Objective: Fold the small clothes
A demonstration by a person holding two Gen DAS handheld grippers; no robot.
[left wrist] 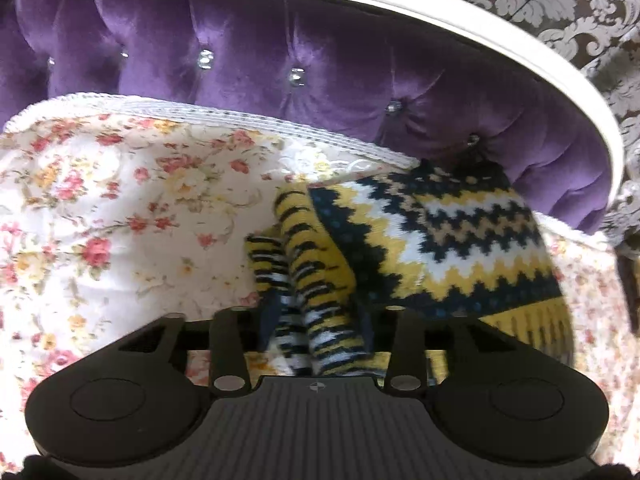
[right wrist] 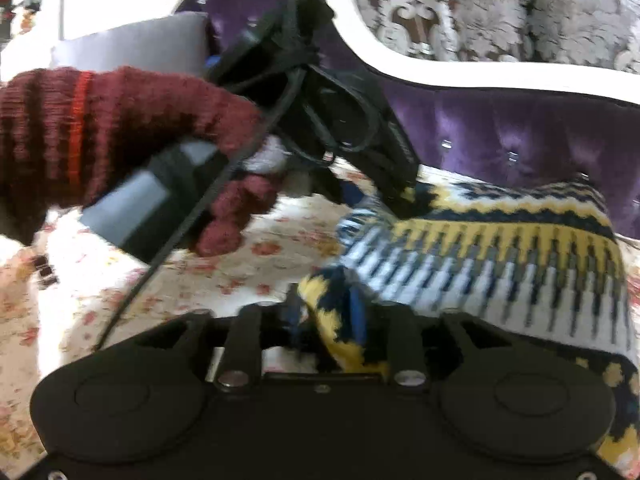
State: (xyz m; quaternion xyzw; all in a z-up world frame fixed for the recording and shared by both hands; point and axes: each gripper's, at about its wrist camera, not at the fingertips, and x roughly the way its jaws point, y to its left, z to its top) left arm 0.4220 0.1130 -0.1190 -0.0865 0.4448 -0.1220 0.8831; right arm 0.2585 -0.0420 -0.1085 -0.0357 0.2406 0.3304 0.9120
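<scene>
My left claw (left wrist: 316, 320) part-open, striped sleeve (left wrist: 320, 300) loose between fingers. My right claw (right wrist: 332, 320) part-open too, sweater corner between fingers, grip unclear. Sweater (left wrist: 440, 240) lies on floral bedspread (left wrist: 100, 200), straight ahead of both claws, long axis across.

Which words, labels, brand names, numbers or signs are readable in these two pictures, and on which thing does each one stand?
No text can be read in either view.
Left gripper: a small round cross mark on its body, no letters.
Knitted sweater: only zigzag patterns.
Floral bed cover and purple headboard: no writing.
Right wrist view: blurred; no writing can be made out.
</scene>
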